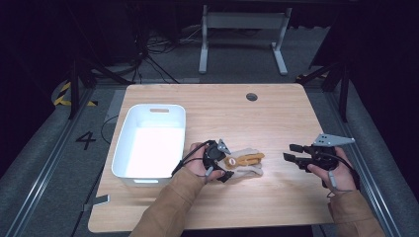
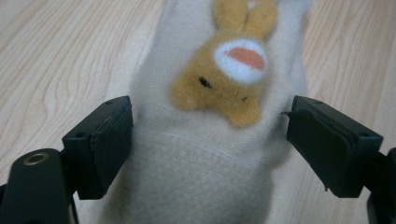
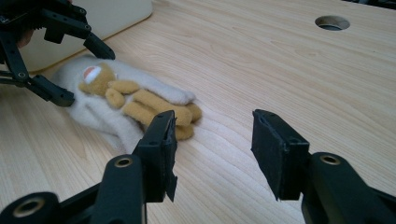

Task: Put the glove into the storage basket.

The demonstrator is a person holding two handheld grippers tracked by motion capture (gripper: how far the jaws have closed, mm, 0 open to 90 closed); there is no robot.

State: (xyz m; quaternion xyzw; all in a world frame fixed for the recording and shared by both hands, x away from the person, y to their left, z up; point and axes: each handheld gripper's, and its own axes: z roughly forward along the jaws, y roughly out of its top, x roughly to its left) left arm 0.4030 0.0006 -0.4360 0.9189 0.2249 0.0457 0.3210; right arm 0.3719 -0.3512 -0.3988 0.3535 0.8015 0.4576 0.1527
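Observation:
A cream fleece mitten (image 1: 249,170) with a tan plush animal (image 1: 243,159) sewn on top lies flat near the middle of the wooden table (image 1: 247,118). My left gripper (image 1: 226,162) straddles its cuff end. In the left gripper view the mitten (image 2: 205,177) lies between the two pads (image 2: 105,144) of the left gripper (image 2: 208,135), which stand wide at its edges without squeezing it. The animal's face (image 2: 219,79) lies just beyond them. My right gripper (image 1: 289,152) hovers to the mitten's right, open. The right gripper view shows the right gripper (image 3: 212,149) holding nothing, with the mitten (image 3: 102,114) ahead.
A white plastic bin (image 1: 129,118) stands left of the mitten, close behind my left hand. A round cable hole (image 1: 252,97) sits at the table's far edge. Bare wood stretches between the two grippers and across the far half.

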